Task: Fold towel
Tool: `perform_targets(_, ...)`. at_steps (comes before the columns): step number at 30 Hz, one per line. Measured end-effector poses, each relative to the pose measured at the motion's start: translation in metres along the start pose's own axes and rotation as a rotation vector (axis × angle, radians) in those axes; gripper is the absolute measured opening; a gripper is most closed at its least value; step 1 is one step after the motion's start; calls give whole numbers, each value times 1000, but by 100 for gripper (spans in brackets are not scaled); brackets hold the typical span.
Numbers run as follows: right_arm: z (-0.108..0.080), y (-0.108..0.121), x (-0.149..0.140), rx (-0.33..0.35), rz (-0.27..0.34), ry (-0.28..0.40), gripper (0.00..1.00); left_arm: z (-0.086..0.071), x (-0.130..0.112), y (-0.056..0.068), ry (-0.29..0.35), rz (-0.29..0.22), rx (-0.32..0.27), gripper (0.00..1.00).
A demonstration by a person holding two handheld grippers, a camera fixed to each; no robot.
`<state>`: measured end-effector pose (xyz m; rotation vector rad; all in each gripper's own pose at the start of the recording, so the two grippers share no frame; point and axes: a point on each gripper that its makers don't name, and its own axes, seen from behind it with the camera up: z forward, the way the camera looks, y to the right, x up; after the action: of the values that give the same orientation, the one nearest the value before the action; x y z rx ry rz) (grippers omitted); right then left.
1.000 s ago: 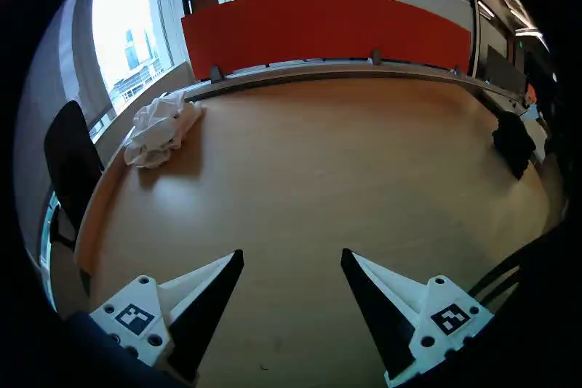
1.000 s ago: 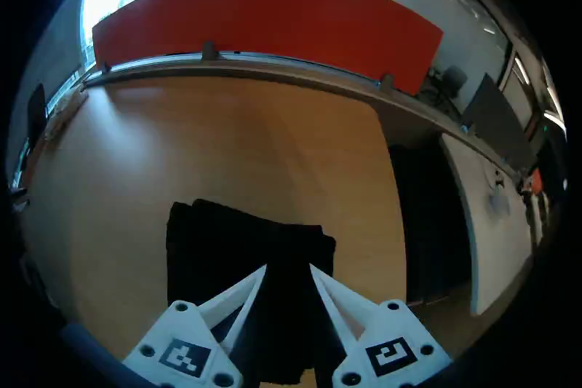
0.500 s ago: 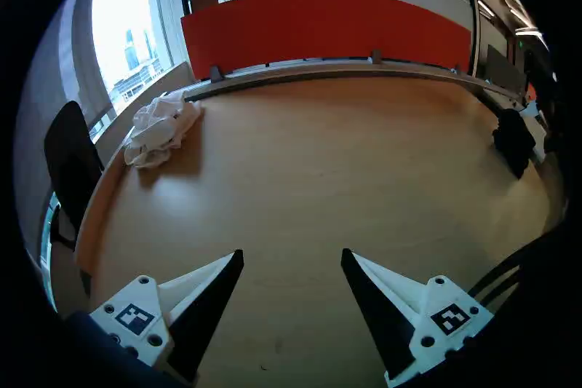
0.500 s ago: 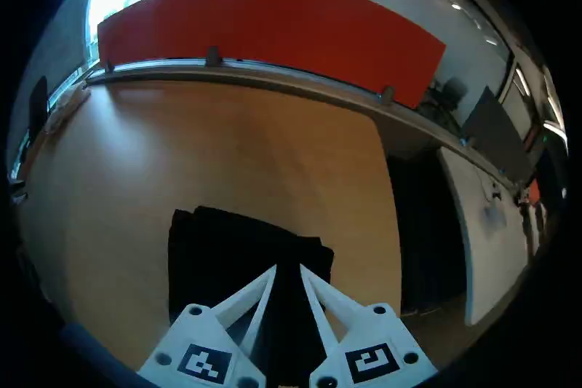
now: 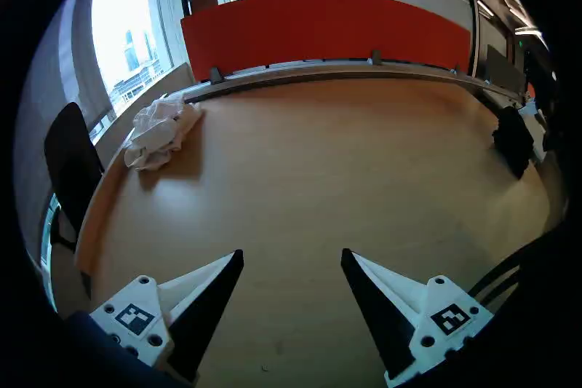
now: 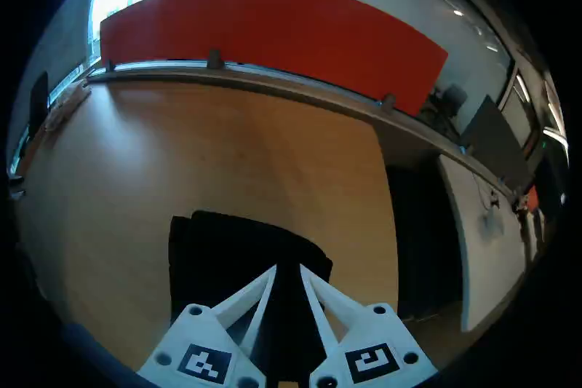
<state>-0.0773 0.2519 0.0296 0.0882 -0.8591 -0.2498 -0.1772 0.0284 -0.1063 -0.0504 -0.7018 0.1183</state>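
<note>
A folded black towel [image 6: 233, 250] lies on the wooden table [image 6: 218, 148] right in front of my right gripper [image 6: 289, 273]. The fingers are shut on the towel's near right part, with black cloth pinched between them. My left gripper [image 5: 291, 255] hovers open over bare wood with nothing between its fingers. A crumpled white towel [image 5: 160, 129] sits far off at the table's back left corner in the left gripper view. A dark cloth shape [image 5: 513, 142] shows at the table's right edge in that view.
A red partition [image 5: 327, 28] runs along the table's far edge. A dark chair [image 5: 69, 162] stands left of the table by the window. The table's right edge [image 6: 389, 213] drops to a dark gap beside a white desk [image 6: 484, 235].
The right gripper's fingers have closed in on the black towel, and the towel's far right corner has rounded and lifted slightly. The left gripper has stayed still.
</note>
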Motion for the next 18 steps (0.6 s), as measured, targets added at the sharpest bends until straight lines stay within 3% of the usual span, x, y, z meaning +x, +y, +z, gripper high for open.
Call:
perform_targets(3, 1, 1, -2, -4, 5, -6, 8, 0, -1, 0, -3, 1, 0, 100)
perform_targets(6, 2, 2, -5, -9, 5, -14, 16, 0, 0, -1, -3, 3, 0, 100)
perform_targets(7, 2, 2, -6, -10, 4, -15, 22, 1, 0, 0, -3, 3, 0, 100)
perform_targets(13, 0, 2, -9, -22, 1, -14, 82, 1, 1, 0, -1, 2, -1, 100)
perform_targets(15, -1, 2, -9, -28, 2, -12, 92, 1, 1, 0, 0, 2, -2, 100)
perform_targets(18, -2, 0, -9, -28, 9, -6, 95, 1, 1, 0, 1, 3, -2, 100)
